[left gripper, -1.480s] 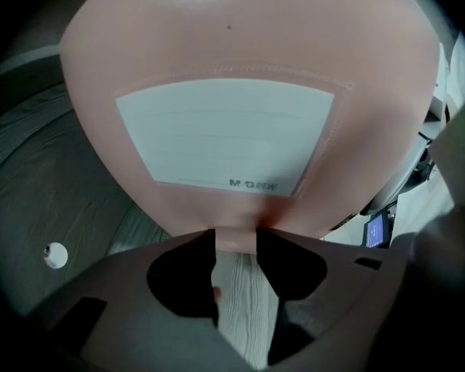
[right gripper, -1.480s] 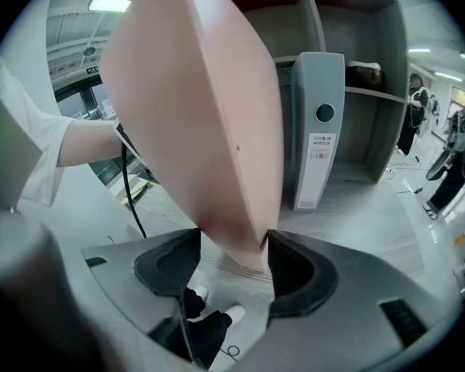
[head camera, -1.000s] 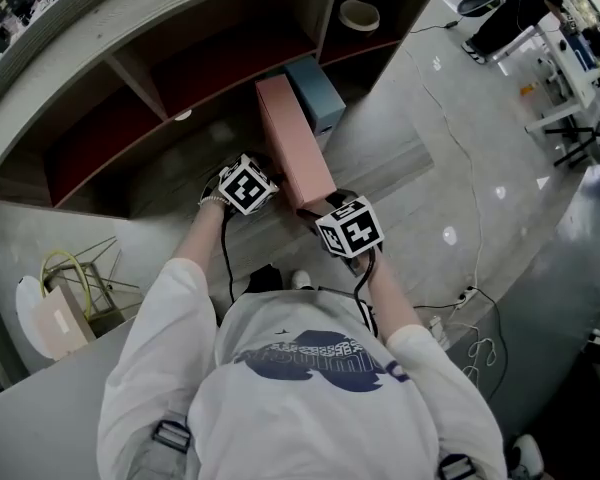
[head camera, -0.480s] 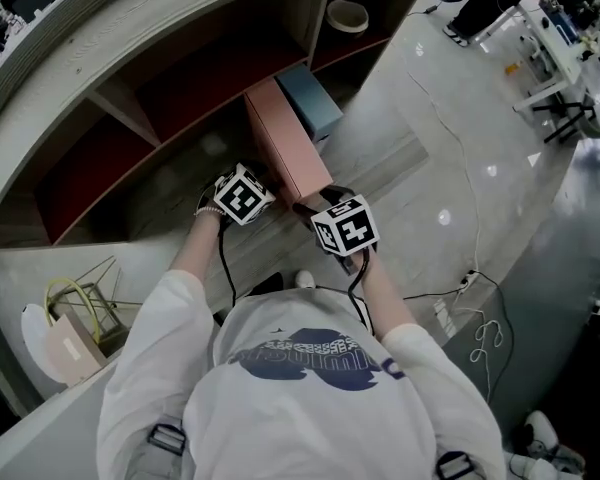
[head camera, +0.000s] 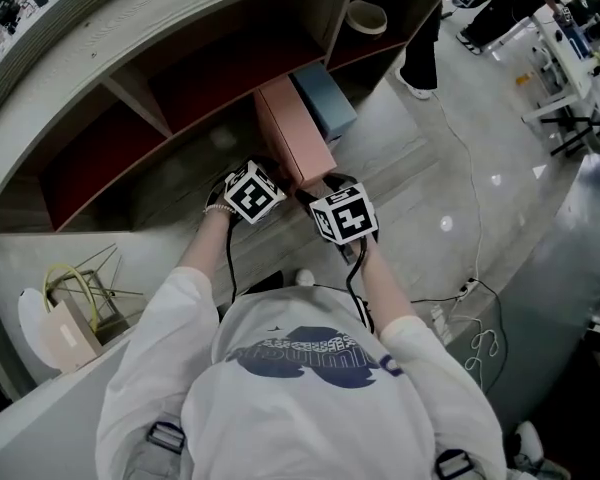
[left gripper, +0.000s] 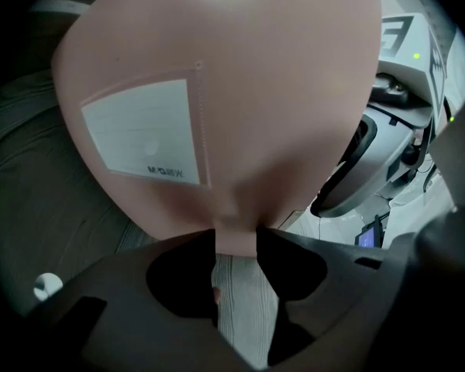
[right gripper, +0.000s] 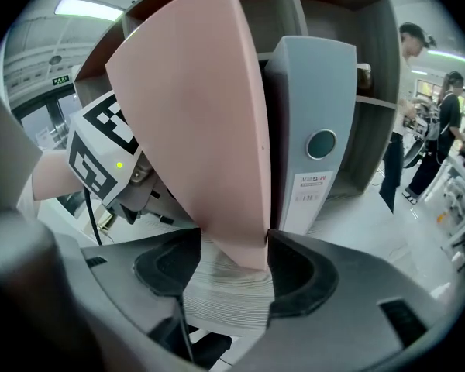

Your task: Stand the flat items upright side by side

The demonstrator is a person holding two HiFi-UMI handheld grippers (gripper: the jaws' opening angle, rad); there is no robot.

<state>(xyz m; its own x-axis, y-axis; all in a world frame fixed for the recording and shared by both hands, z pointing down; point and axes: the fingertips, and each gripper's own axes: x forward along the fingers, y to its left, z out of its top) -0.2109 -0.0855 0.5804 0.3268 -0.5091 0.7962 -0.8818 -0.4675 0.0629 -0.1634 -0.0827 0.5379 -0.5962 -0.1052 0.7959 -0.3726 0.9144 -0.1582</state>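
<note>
1. Head view: the marker cubes [head camera: 252,191] hide the jaws of the left claw [left gripper: 236,239] and the right claw [right gripper: 231,258], and also the pink binder's [head camera: 292,133] near end.
2. Left gripper view: the binder's top is cut off, and its label [left gripper: 143,138] print is blurred.
3. Right gripper view: the grey binder's [right gripper: 314,122] spine print is too small to read.

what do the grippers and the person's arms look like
The left gripper and right gripper both have broad black jaws with rounded cut-outs. Each carries a white cube printed with black square markers, and a thin black cable runs back from each along the arm. The person wears a white short-sleeved T-shirt with a dark blue print.
</note>
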